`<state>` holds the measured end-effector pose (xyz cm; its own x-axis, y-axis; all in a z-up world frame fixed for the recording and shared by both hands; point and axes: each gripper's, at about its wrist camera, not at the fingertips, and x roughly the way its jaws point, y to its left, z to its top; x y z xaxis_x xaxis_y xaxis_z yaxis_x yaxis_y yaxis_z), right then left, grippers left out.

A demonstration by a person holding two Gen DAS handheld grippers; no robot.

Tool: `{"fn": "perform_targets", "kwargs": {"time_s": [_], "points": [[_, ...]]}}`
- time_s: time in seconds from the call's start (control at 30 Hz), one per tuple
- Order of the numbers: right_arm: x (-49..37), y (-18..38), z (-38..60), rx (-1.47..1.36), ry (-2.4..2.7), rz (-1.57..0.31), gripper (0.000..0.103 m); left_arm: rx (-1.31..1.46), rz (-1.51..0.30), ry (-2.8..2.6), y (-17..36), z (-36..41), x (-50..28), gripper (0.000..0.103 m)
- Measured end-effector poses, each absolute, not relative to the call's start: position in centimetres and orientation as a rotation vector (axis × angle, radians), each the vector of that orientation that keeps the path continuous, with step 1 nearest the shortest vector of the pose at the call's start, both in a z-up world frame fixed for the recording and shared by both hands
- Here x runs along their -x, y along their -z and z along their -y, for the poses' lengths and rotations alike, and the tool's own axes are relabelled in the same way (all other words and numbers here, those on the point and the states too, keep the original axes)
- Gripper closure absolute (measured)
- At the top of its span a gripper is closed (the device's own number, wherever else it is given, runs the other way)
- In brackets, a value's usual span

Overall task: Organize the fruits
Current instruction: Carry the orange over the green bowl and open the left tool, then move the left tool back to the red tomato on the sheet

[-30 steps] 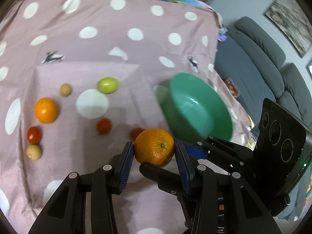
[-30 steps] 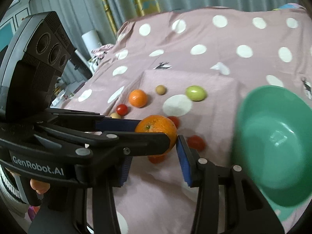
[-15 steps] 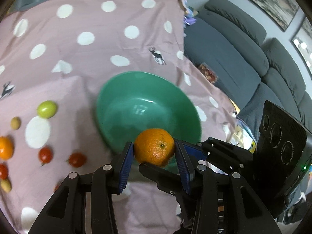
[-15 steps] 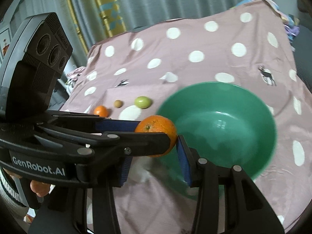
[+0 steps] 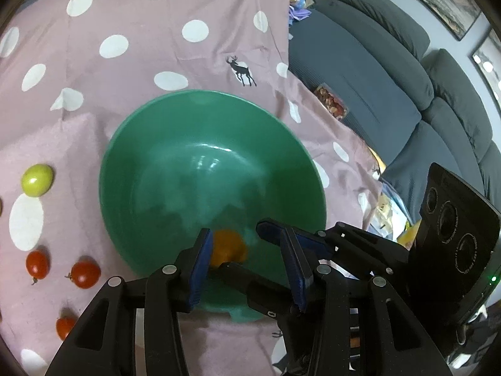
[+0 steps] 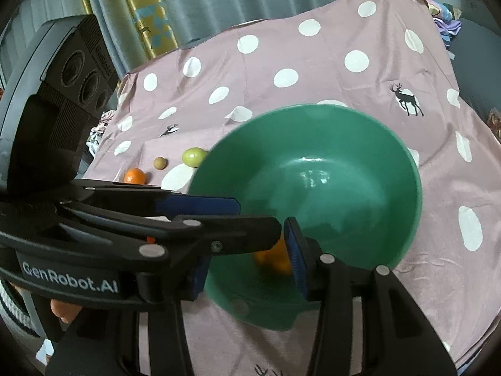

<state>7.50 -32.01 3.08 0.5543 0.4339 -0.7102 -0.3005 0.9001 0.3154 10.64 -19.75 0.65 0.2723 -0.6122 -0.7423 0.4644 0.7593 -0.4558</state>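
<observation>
Left gripper (image 5: 235, 232) released: jaws spread wide, pads touching nothing. Orange (image 5: 228, 247) sat below the gap, blurred, inside the green bowl (image 5: 131, 131) near its closest wall, clear of both pads. Right gripper (image 6: 247, 266) was also unclenched and empty, crossed under the left one at the bowl's near rim; the right wrist view showed the same orange low in the bowl.

Judged step: drop-off of the orange, basically done. To do it well, lift the left gripper straight up with the jaws kept wide, so a pad doesn't clip the fruit or the rim. The bowl looked light and could tip or slide on the cloth (image 5: 125, 44). The grippers overlapped, so pull one clear before the other to avoid a tangle.

Left of the bowl on the cloth-covered surface: cherry tomatoes (image 5: 85, 274), then a green fruit (image 5: 37, 179). Further off were a small orange (image 6: 135, 176) and a brown fruit (image 6: 160, 163). All were yet to be bowled. Sofa (image 5: 375, 62) beyond.
</observation>
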Motion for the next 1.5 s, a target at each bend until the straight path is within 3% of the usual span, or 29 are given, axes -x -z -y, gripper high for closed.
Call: {"fn": "perform_targets", "kwargs": {"time_s": [0.07, 0.17, 0.2, 0.53, 0.77, 1.5], "points": [[-7.4, -3.1, 32.2, -0.169, -0.430, -0.880, 0.053, 0.160, -1.070, 0.714, -0.8, 19.5, -10.5, 0.057], [-7.2, -3.3, 32.3, -0.174, -0.418, -0.875, 0.048, 0.160, -1.053, 0.671, -1.1, 18.5, -10.3, 0.034], [-7.0, -3.4, 32.4, -0.172, -0.413, -0.872, 0.046, 0.174, -1.049, 0.654, -1.2, 17.7, -10.2, 0.033], [-5.8, -4.9, 31.7, -0.151, -0.412, -0.843, 0.043, 0.273, -0.998, 0.459, -2.4, 8.9, -9.1, 0.032], [-4.4, -6.0, 29.1, -0.115, -0.480, -0.832, 0.043, 0.318, -1.021, 0.275, -0.5, 2.7, -6.9, 0.032], [-4.1, -1.0, 20.6, -0.019, -0.665, -1.009, 0.043, 0.221, -1.118, 0.240, 4.5, 2.2, -4.4, 0.032]]}}
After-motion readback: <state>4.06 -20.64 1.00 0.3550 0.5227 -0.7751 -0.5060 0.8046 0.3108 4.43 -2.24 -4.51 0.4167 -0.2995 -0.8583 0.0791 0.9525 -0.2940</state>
